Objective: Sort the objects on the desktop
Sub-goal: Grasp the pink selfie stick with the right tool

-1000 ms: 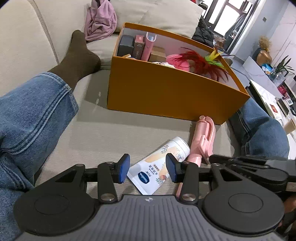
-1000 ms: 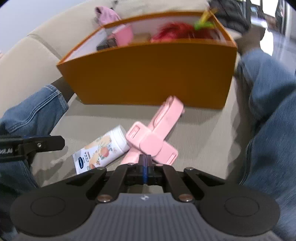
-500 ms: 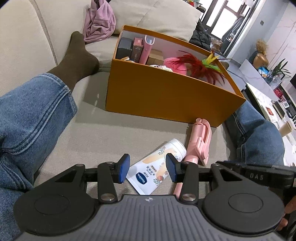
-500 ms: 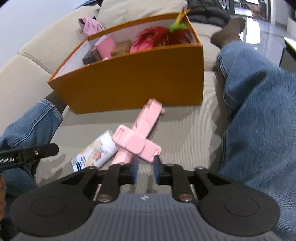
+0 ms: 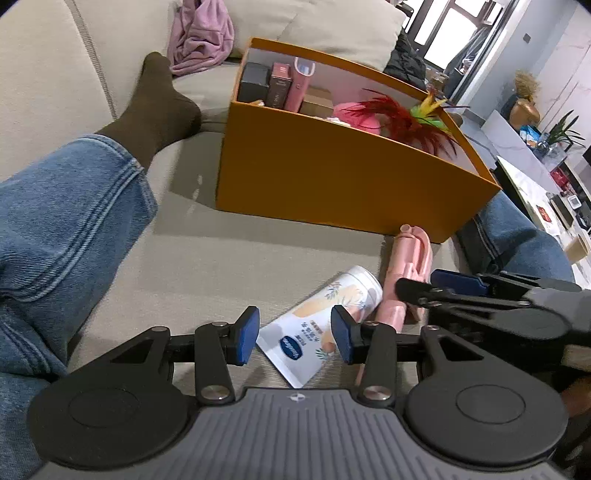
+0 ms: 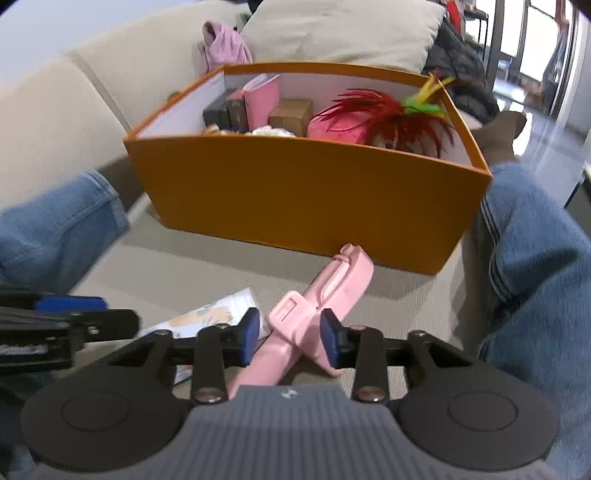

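A pink selfie stick (image 6: 332, 280) lies on the sofa seat just in front of the orange box (image 6: 295, 199). My right gripper (image 6: 290, 339) hovers low over its folded clamp end; the jaws are opening, with the stick between the blue pads and not pressed. Left of the stick lies a white lotion tube (image 5: 325, 321), also seen at the left in the right wrist view (image 6: 207, 317). My left gripper (image 5: 294, 334) hangs open above the tube, not touching it. The right gripper (image 5: 432, 286) shows at the right edge of the left wrist view.
The box holds small cartons (image 5: 277, 86), a pink item and a red feather toy (image 5: 406, 118). A person's jeans-clad legs (image 5: 66, 206) (image 6: 535, 277) flank the seat on both sides. A pink cloth (image 5: 201, 35) and cushions lie behind the box.
The right gripper's jaws went from shut to apart and now straddle the pink stick; the right hand shifted closer over it. The left gripper kept still.
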A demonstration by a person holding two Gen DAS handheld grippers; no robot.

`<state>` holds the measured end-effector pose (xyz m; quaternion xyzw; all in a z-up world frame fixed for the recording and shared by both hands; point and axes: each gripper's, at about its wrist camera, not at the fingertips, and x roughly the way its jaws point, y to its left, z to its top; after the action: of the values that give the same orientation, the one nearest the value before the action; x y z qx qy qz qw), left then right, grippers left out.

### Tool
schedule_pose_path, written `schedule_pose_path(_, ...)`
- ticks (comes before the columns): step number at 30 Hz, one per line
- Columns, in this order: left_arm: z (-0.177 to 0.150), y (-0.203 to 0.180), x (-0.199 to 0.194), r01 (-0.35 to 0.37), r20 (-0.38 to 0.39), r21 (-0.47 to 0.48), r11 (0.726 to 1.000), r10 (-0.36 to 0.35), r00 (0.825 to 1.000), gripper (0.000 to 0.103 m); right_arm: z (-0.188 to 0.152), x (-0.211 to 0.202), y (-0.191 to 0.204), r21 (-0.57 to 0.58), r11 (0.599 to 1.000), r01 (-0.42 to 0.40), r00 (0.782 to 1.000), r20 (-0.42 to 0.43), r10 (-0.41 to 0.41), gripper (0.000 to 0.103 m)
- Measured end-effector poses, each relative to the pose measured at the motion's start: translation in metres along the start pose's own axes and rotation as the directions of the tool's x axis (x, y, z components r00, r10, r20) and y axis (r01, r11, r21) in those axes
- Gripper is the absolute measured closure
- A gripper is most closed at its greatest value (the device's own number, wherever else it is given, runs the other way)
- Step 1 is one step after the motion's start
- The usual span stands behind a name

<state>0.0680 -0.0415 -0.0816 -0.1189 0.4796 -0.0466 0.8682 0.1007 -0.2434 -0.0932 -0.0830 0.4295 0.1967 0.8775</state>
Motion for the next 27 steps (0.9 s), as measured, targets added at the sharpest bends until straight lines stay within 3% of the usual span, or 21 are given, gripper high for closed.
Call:
schedule_pose_path(5,0.000,0.004,0.005,-0.003,-0.015,-0.012,1.000,0.003,1.000,0.053,-0.006,0.017,0.010,-0.069,0.990,0.120,0.993,0.000,-0.121,0.053)
schedule_pose_path(9,0.002,0.000,0.009,0.000,-0.030,0.015,1.000,0.001,1.000,0.053,-0.008,0.009,0.000,-0.041,0.994,0.103,0.995,0.000,-0.103,0.063)
schedule_pose_path(13,0.005,-0.009,0.016,0.007,-0.059,0.102,0.995,-0.001,0.998,0.053,-0.013,-0.004,-0.015,-0.018,0.996,0.086,0.996,-0.014,-0.086,0.073)
schedule_pose_path(17,0.009,-0.022,0.027,0.002,-0.102,0.245,0.970,0.023,0.994,0.053,-0.017,-0.015,-0.034,0.017,0.997,0.081,0.996,-0.033,-0.080,0.079)
schedule_pose_path(21,0.012,-0.034,0.039,0.030,-0.131,0.405,0.914,0.025,0.991,0.046,-0.018,-0.019,-0.053,0.071,0.996,0.059,0.998,-0.041,-0.056,0.082)
schedule_pose_path(23,0.013,-0.036,0.050,0.061,-0.175,0.428,0.901,0.016,0.984,0.046,-0.018,-0.019,-0.060,0.096,0.994,0.047,0.998,-0.043,-0.043,0.083)
schedule_pose_path(25,0.014,-0.037,0.060,0.049,-0.211,0.448,0.893,0.052,0.976,0.046,-0.017,-0.019,-0.064,0.107,0.994,0.034,0.999,-0.040,-0.030,0.083)
schedule_pose_path(27,0.013,-0.036,0.063,0.050,-0.223,0.440,0.897,0.055,0.973,0.045,-0.017,-0.019,-0.065,0.108,0.994,0.028,0.999,-0.037,-0.024,0.083)
